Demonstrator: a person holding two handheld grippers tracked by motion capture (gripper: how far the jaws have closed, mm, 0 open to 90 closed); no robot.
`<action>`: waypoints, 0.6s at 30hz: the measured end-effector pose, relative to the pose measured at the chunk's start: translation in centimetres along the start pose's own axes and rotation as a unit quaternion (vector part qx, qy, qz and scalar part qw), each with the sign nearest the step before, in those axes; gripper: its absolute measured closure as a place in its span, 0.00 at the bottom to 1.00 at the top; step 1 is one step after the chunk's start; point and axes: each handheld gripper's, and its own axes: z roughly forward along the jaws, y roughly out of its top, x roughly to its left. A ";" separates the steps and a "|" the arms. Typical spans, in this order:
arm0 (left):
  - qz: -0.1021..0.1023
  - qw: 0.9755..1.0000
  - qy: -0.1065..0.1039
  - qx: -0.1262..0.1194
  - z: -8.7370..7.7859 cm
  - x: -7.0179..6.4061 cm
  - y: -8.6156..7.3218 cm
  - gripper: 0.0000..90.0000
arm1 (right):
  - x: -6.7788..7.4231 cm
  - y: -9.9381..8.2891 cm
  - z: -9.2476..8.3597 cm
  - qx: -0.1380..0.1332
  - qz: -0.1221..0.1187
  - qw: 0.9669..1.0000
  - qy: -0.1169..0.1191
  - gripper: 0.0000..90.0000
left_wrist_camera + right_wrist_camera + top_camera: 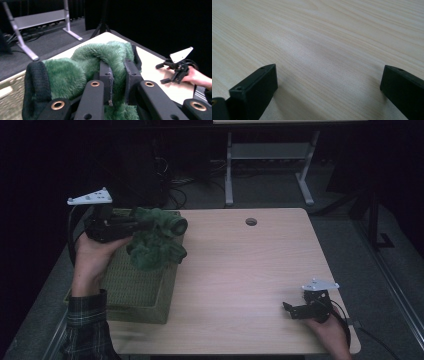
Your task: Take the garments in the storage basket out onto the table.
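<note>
High view: the left gripper (142,224), held in the person's left hand (92,257), is closed on a green fleecy garment (156,242), which hangs from the jaws in the air above the far part of a woven basket (135,290). The basket stands at the left edge of the desk (240,270). The right gripper (292,310) rests low near the desk's near right corner, well apart from basket and garment.

Left gripper view: the jaws stand close together with a fold of the garment (82,65) pinched between them; a dark knitted cuff (36,82) hangs at the left. The right gripper (162,73) appears farther off on the desk (152,67).

Right gripper view: the jaws stand wide apart, nothing between them, just above bare desk (324,45).
</note>
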 end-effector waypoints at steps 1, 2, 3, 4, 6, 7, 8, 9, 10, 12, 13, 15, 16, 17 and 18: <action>0.001 1.000 -0.003 0.000 0.3 -0.2 0.2 0.88 | 0.0 0.0 0.0 0.000 0.000 1.000 0.000 0.01; 0.003 1.000 -0.005 0.000 0.5 -0.4 0.3 0.89 | 0.0 0.0 0.0 0.000 -0.001 1.000 0.000 0.01; 0.006 1.000 -0.009 0.001 0.9 -0.7 0.5 0.89 | 0.0 0.0 0.0 0.000 -0.001 1.000 0.000 0.01; 0.006 1.000 -0.009 0.001 0.9 -0.7 0.5 0.89 | 0.0 0.0 0.0 0.000 -0.001 1.000 0.000 0.01; 0.011 1.000 -0.015 0.004 1.8 -1.4 1.0 0.89 | 0.0 0.0 0.0 0.000 -0.001 1.000 0.000 0.01; 0.013 1.000 -0.018 0.002 2.2 -1.6 1.1 0.89 | 0.0 0.0 0.0 0.000 -0.002 1.000 0.000 0.01; 0.014 1.000 -0.020 0.001 2.5 -1.9 1.2 0.89 | 0.0 0.0 0.0 0.000 -0.001 1.000 0.000 0.01; 0.016 1.000 -0.021 0.002 2.9 -2.1 1.3 0.89 | 0.0 0.0 0.0 0.000 -0.001 1.000 0.000 0.01; 0.018 1.000 -0.021 0.003 3.2 -2.3 1.3 0.89 | 0.0 0.0 0.0 0.000 0.000 1.000 0.000 0.01; 0.019 0.999 -0.026 0.001 4.1 -2.9 1.4 0.89 | 0.0 0.0 0.0 0.000 0.001 1.000 0.000 0.01; 0.019 0.999 -0.026 0.001 4.1 -2.9 1.4 0.89 | 0.0 0.0 0.0 0.000 0.000 1.000 0.000 0.01; 0.022 0.999 -0.034 0.001 5.3 -3.6 1.5 0.89 | 0.0 0.0 0.0 0.000 -0.001 1.000 0.000 0.01; 0.023 0.999 -0.039 0.003 5.9 -4.0 1.5 0.89 | 0.0 0.0 0.0 0.000 0.000 1.000 0.000 0.01; 0.024 0.999 -0.043 0.003 6.3 -4.2 1.5 0.89 | 0.0 0.0 0.0 0.000 0.000 1.000 0.000 0.01; 0.027 0.999 -0.045 0.007 6.9 -4.6 1.5 0.89 | 0.0 0.0 0.0 0.000 0.000 1.000 0.000 0.01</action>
